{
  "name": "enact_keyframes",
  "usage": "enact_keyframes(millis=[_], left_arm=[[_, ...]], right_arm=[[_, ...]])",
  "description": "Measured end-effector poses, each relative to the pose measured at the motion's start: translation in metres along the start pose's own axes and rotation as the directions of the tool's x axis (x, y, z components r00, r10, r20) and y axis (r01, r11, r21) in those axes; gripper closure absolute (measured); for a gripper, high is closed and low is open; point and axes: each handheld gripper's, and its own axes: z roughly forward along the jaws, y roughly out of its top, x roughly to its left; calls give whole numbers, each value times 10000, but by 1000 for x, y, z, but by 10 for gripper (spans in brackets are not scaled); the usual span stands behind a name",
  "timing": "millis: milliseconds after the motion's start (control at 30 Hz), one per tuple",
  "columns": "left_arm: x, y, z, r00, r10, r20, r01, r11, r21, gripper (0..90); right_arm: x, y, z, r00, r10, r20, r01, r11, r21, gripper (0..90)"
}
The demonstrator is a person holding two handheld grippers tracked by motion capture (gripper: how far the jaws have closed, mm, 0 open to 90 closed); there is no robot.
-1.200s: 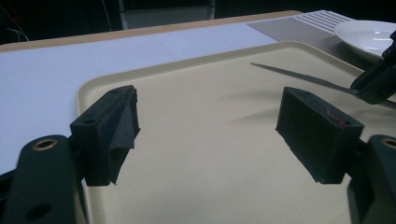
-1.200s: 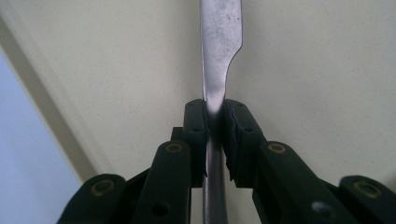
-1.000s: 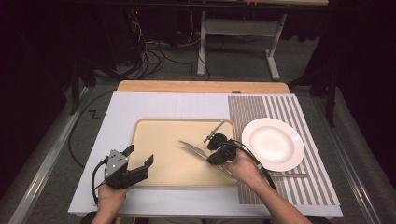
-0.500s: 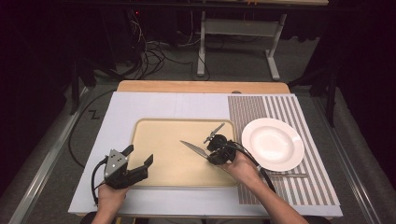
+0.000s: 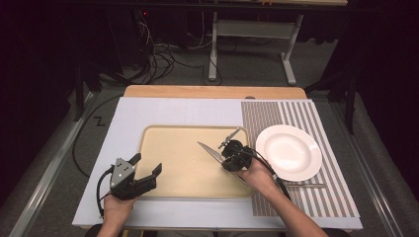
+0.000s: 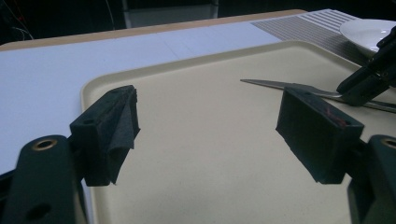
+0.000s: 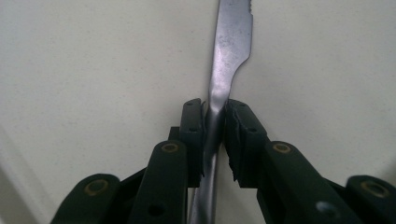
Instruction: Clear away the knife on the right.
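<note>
The bench carries a white board, and on it a beige tray lies in the middle. To the right of the tray is a striped grey mat with a white plate on it. Below the plate, on the mat, a thin piece of cutlery lies flat; which kind I cannot tell.

The right tongs are over the right part of the tray, just beside the plate. Their jaws have just been opening a little, but they are narrow and the pads are on both sides of the table knife. The knife goes between the jaws along their length, and its blade comes out in front of them, over the tray surface.

The left tongs are at the lower left corner of the tray, well apart from the knife. Their jaws are wide, with nothing between them.
</note>
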Motion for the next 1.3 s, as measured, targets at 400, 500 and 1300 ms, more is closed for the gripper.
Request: enact_keyframes(millis=[400, 500, 1300], left_arm=[[-1, 0, -1, 10000, 46, 13, -46, 10000, 3, 219], [0, 0, -1, 10000, 24, -3, -24, 10000, 16, 220], [1, 0, 0, 10000, -35, -55, 35, 10000, 21, 220]], right_arm=[[-5, -3, 0, 9999, 131, -36, -132, 9997, -187, 774], [-6, -3, 0, 9999, 153, -44, -154, 9997, -181, 771], [-16, -12, -3, 9984, 562, 109, -559, 9981, -269, 747]])
